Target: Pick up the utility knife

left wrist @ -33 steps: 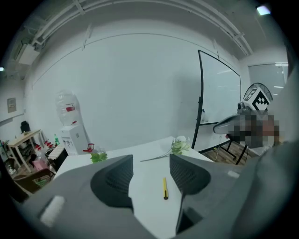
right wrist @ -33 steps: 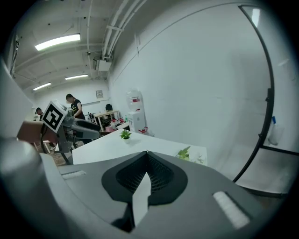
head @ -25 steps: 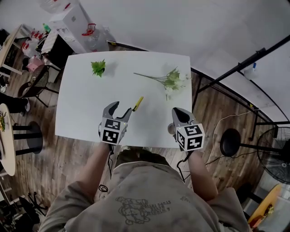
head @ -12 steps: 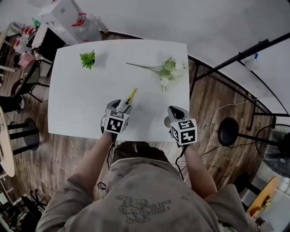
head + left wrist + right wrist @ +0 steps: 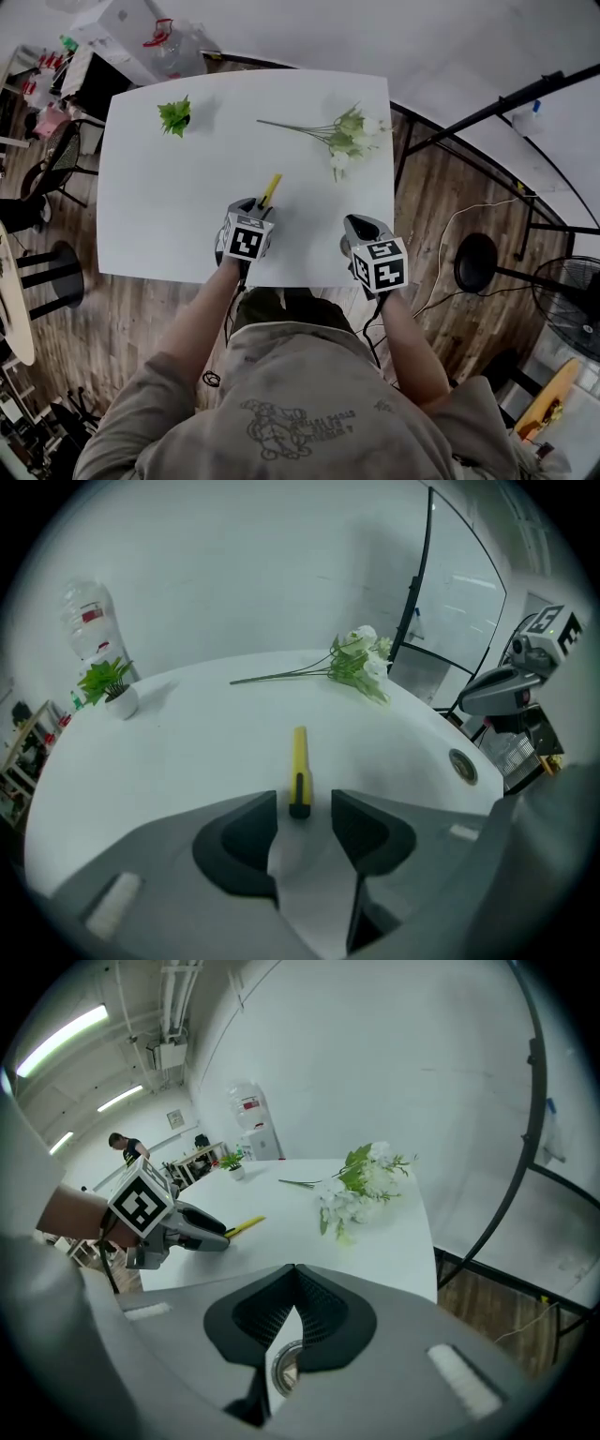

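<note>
The utility knife (image 5: 299, 761) lies flat on the white bench (image 5: 159, 206), near the front edge and about midway along it, its yellow body pointing away from the person and its dark end nearest them. The left gripper (image 5: 255, 206) is down at that dark end: its 2 jaws stand moderately apart, 1 on each side of the knife's tip, with a gap showing on both sides. The right gripper (image 5: 293, 1274) hovers over the bench's near right part, well apart from the knife, its jaws pressed together on nothing; a round metal grommet (image 5: 461, 764) sits in the bench below it. Farther back lie a sprig of white flowers (image 5: 349, 136) and a small potted plant (image 5: 174, 115)
</note>
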Action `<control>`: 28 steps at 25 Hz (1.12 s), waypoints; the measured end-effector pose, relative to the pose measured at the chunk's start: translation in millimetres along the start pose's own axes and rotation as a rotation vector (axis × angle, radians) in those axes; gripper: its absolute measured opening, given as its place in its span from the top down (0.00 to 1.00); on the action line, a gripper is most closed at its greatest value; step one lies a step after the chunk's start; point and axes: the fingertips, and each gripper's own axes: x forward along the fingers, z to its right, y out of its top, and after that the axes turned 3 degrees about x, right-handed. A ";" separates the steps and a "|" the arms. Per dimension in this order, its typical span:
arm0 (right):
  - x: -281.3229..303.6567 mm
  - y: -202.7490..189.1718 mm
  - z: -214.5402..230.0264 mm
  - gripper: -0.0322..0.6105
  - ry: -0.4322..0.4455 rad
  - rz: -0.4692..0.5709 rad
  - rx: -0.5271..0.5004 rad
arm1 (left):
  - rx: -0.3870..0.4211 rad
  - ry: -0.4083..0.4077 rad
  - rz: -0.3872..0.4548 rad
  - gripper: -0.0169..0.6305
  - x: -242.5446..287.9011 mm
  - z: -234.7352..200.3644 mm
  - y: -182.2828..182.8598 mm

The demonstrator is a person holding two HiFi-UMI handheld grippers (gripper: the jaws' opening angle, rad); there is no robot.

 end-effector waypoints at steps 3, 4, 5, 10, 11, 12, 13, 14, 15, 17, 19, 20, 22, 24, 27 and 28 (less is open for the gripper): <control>2.1 -0.6 -2.2 0.90 0.023 -0.007 0.015 | 0.011 0.006 -0.005 0.69 0.2 0.3 0.2; 3.6 -0.9 -1.9 0.90 0.025 -0.009 0.018 | 0.014 0.014 -0.001 0.70 0.1 -0.4 1.2; 4.9 -1.2 -1.7 0.90 0.026 -0.012 0.019 | 0.019 0.023 0.005 0.85 0.2 -1.2 2.1; 6.6 -0.5 -3.5 0.90 0.029 -0.018 0.017 | 0.053 0.014 0.000 0.87 -0.5 0.6 4.1; 6.5 0.3 -3.9 0.90 0.030 -0.017 0.015 | 0.056 0.007 0.000 0.87 -2.3 1.1 5.0; 6.2 1.2 -3.9 0.90 0.030 -0.015 0.015 | 0.055 0.000 0.003 0.87 -4.5 1.2 6.1; 5.7 2.3 -3.7 0.90 0.029 -0.013 0.015 | 0.053 -0.005 0.007 0.87 -6.8 1.0 7.1; 5.1 3.8 -3.2 0.90 0.028 -0.009 0.015 | 0.051 -0.009 0.009 0.87 -8.8 0.4 8.1; 4.2 5.8 -2.9 0.90 0.027 -0.005 0.016 | 0.051 -0.011 0.013 0.87 -11.0 -0.4 9.5; 0.4 12.8 -3.3 0.90 0.028 0.009 0.025 | 0.060 -0.017 0.026 0.87 -17.4 -1.9 14.5; -6.6 25.2 -4.2 0.90 0.033 0.037 0.039 | 0.073 -0.019 0.046 0.87 -28.3 -2.9 23.5; -10.5 33.1 -4.9 0.90 0.035 0.055 0.042 | 0.079 -0.017 0.060 0.87 -35.3 -3.8 29.6; -17.6 50.8 -7.7 0.90 0.039 0.094 0.038 | 0.083 -0.013 0.090 0.87 -51.7 -6.3 42.7; -25.2 70.5 -12.7 0.90 0.043 0.135 0.025 | 0.096 -0.006 0.124 0.87 -69.4 -10.1 56.1; -40.9 103.8 -21.0 0.90 0.042 0.202 -0.007 | 0.161 0.011 0.186 0.87 -97.1 -13.7 79.1; -46.9 115.1 -24.6 0.90 0.041 0.224 -0.018 | 0.177 0.011 0.206 0.87 -107.1 -14.3 86.3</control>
